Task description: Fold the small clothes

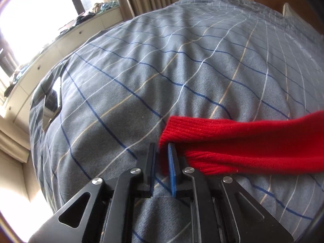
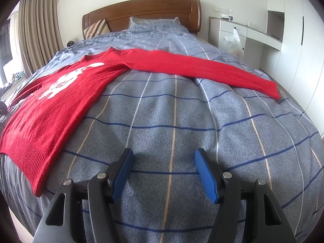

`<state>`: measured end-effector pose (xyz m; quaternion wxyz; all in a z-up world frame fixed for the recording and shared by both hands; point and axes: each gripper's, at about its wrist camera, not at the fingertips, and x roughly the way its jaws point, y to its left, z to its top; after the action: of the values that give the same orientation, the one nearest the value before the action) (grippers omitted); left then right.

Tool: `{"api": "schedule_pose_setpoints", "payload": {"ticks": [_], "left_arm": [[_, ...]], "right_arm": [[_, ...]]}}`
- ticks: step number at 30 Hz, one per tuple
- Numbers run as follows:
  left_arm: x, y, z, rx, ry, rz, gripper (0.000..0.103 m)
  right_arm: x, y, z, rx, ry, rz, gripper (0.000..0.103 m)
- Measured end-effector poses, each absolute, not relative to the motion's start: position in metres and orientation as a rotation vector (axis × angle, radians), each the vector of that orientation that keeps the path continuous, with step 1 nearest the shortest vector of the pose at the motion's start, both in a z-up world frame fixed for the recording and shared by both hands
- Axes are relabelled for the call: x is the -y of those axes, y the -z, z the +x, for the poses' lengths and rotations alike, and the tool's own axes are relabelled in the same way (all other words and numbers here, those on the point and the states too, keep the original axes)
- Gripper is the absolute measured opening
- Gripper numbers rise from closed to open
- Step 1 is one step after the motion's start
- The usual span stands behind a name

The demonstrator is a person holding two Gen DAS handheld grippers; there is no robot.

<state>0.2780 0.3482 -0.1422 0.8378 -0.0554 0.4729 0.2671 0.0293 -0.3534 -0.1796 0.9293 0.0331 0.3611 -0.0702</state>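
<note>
Red sweater (image 2: pixel 60 105) spread flat on the checked duvet (image 2: pixel 172 125). Left gripper (image 1: pixel 162 154) — nearly closed — pinches the left sleeve cuff (image 1: pixel 172 129); sleeve runs rightward. Right gripper (image 2: pixel 164 174) gapes wide, empty — other sleeve far right.

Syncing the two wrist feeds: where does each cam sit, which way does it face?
Left wrist: low over the plaid duvet, facing the window side; left gripper fingers nearly closed on the red sweater's sleeve cuff.
Right wrist: near the bed's foot, facing the wooden headboard; right gripper open, above bare duvet.
Shared: the red sweater and the duvet.
</note>
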Motion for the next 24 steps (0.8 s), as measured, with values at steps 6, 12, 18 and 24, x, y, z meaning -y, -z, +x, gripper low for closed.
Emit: {"api": "schedule_pose_setpoints", "payload": {"ticks": [6, 12, 18, 24], "left_arm": [[-0.330, 0.109, 0.247, -0.896, -0.483, -0.095, 0.072], [-0.277, 0.106, 0.272, -0.897, -0.329, -0.016, 0.082], [-0.210, 0.116, 0.245, -0.855, -0.148, -0.040, 0.087], [-0.155, 0.137, 0.242, -0.846, -0.068, -0.055, 0.091]], "right_arm": [[0.354, 0.180, 0.030, -0.739, 0.147, 0.072, 0.066], [0.354, 0.179, 0.030, -0.738, 0.150, 0.072, 0.067], [0.354, 0.177, 0.030, -0.735, 0.156, 0.069, 0.067], [0.351, 0.166, 0.025, -0.669, 0.163, 0.058, 0.067]]}}
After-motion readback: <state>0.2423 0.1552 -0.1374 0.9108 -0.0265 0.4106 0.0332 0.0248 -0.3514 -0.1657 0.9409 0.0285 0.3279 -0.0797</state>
